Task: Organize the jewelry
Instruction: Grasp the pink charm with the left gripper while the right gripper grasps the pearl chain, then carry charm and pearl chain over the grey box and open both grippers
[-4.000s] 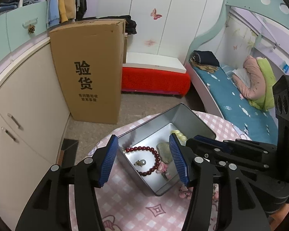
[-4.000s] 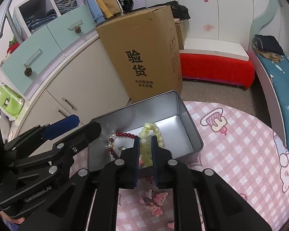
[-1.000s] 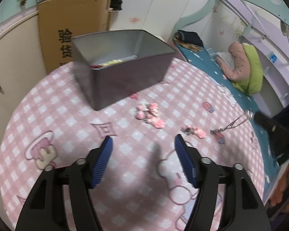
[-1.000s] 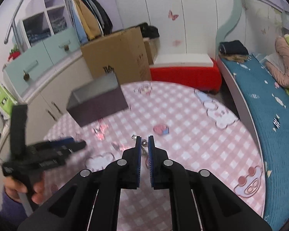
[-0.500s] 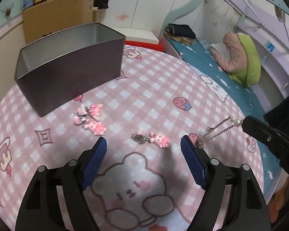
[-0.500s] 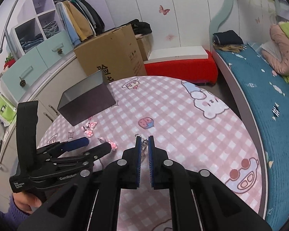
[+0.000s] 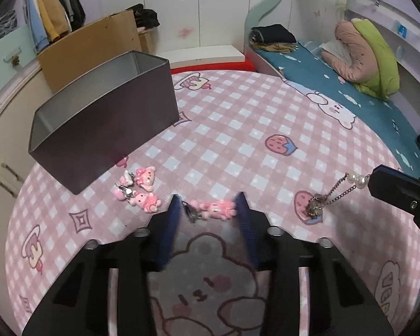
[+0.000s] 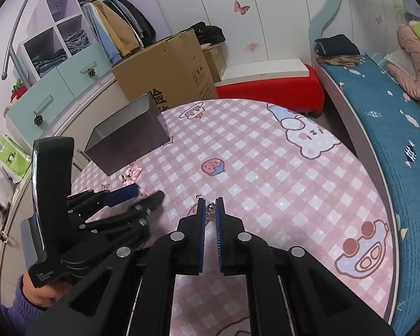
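Observation:
A grey metal tin (image 7: 103,117) stands open at the left of the round pink checked table (image 7: 266,117). My left gripper (image 7: 207,204) is open, low over the table, with a pink charm on a clip (image 7: 212,208) between its fingers. Several more pink charms (image 7: 138,189) lie beside the tin. My right gripper (image 8: 210,210) is shut on a chain with pearls (image 7: 336,193); the chain's lower end rests on the table. In the right wrist view the tin (image 8: 126,137) sits far left and the left gripper (image 8: 137,193) is at the left.
A cardboard box (image 8: 165,67) stands on the floor behind the table. Cupboards and drawers (image 8: 42,98) run along the left. A bed with a blue cover (image 8: 378,98) lies at the right. A red bench (image 8: 268,89) is beyond the table.
My left gripper has moved forward and down to straddle the pink clip charm, and its jaws have narrowed. My right gripper still holds the chain, now slightly closer.

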Tool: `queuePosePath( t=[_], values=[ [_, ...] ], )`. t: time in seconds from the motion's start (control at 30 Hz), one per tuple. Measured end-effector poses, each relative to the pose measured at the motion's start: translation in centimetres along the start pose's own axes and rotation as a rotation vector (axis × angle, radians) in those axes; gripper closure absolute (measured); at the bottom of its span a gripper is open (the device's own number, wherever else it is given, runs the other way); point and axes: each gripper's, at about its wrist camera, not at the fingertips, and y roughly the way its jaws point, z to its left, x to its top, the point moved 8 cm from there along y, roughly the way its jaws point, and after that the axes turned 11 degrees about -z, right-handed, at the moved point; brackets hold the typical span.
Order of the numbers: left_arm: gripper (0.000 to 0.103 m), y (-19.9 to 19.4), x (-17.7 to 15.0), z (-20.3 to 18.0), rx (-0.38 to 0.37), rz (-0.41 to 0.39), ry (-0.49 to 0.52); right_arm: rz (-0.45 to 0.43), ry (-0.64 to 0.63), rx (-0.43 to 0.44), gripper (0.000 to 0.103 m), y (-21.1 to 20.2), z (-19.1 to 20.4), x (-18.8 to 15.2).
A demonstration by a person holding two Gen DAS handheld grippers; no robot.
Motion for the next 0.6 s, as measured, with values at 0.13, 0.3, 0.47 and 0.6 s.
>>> queuePosePath(
  t=[0.13, 0.3, 0.47, 0.6],
  values=[
    [0.065, -0.6, -0.3, 0.8, -0.078, -0.005, -0.036, 0.002, -0.002, 0.007, 0.096, 0.1, 0.5, -0.2],
    [0.068, -1.7, -0.6, 2.4, -0.168, -0.011, -0.112, -0.001, -0.010, 0.017, 0.096, 0.1, 1.5, -0.1],
    [0.070, -2.9, -0.6, 3.3, -0.210, -0.022, -0.142, -0.021, -0.028, 0.032, 0.096, -0.1, 2.9, 1.2],
    [0.070, -4.3, -0.2, 3.5, -0.243, -0.047, -0.139, -0.031, -0.048, 0.047, 0.096, -0.1, 4.3, 2.0]
  ],
)
